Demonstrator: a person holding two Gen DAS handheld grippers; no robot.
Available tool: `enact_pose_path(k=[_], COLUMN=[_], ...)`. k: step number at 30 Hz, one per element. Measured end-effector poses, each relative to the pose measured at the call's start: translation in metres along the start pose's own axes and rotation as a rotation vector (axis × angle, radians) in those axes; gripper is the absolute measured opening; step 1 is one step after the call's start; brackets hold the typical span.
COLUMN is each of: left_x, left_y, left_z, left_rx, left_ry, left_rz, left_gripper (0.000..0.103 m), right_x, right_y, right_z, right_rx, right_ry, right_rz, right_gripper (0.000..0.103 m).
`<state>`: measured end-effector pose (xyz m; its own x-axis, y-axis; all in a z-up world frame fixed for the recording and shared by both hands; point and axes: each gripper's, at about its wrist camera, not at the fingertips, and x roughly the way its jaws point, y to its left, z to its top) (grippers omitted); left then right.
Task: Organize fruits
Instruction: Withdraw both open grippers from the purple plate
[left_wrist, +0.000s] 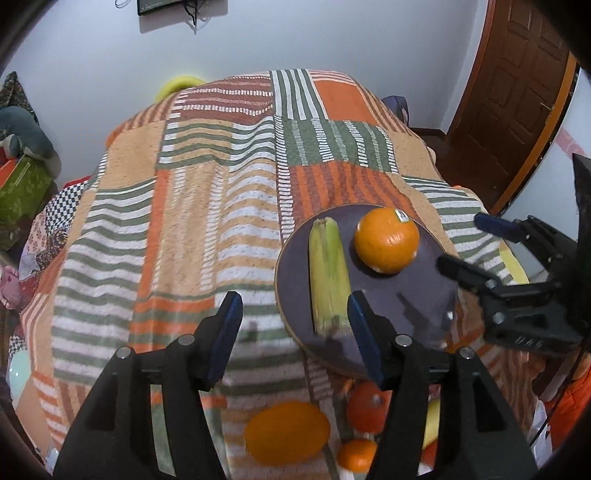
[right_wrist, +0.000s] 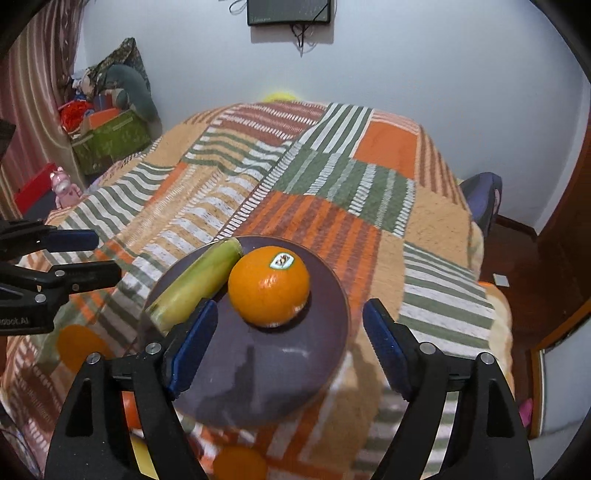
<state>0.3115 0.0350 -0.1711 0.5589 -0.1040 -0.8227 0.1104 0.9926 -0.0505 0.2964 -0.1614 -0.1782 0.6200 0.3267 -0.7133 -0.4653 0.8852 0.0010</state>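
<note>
I see a dark plate (right_wrist: 332, 295) on a striped blanket (right_wrist: 332, 206), holding an orange (right_wrist: 269, 286) touching a green corn cob (right_wrist: 195, 284). My left gripper (left_wrist: 293, 332) and right gripper (right_wrist: 288, 345) both gape empty above it. Only my left view shows loose orange fruits (left_wrist: 287, 437) lying near the plate's edge.

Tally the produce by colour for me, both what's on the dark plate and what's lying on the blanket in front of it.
Orange, round or oval: 4 – stickered orange on the plate, oval fruit, two small ones
Yellow-green husked corn cob: 1
Total: 5
</note>
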Motion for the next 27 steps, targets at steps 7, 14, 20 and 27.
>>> enact_pose_path(k=[7, 14, 20, 27], left_x=[-0.028, -0.040, -0.039, -0.020], left_y=[0.000, -0.010, -0.018, -0.030], left_z=[-0.040, -0.079, -0.109, -0.133], left_rx=[-0.009, -0.002, -0.016, -0.024], left_ry=[0.003, 0.045, 0.095, 0.166], left_rz=[-0.014, -0.009, -0.037, -0.040], left_gripper=[0.067, 0.068, 0.070, 0.070], right_x=[-0.033, -0.045, -0.045, -0.037], right_y=[0.002, 0.000, -0.009, -0.015], right_z=[-0.029, -0.067, -0.092, -0.107], right_rx=[0.017, 0.062, 0.129, 0.185], right_ry=[-0.005, 0.044, 0.093, 0.124], right_rz=[-0.004, -0.013, -0.003, -0.003], right_gripper=[0.080, 0.081, 0.081, 0.081])
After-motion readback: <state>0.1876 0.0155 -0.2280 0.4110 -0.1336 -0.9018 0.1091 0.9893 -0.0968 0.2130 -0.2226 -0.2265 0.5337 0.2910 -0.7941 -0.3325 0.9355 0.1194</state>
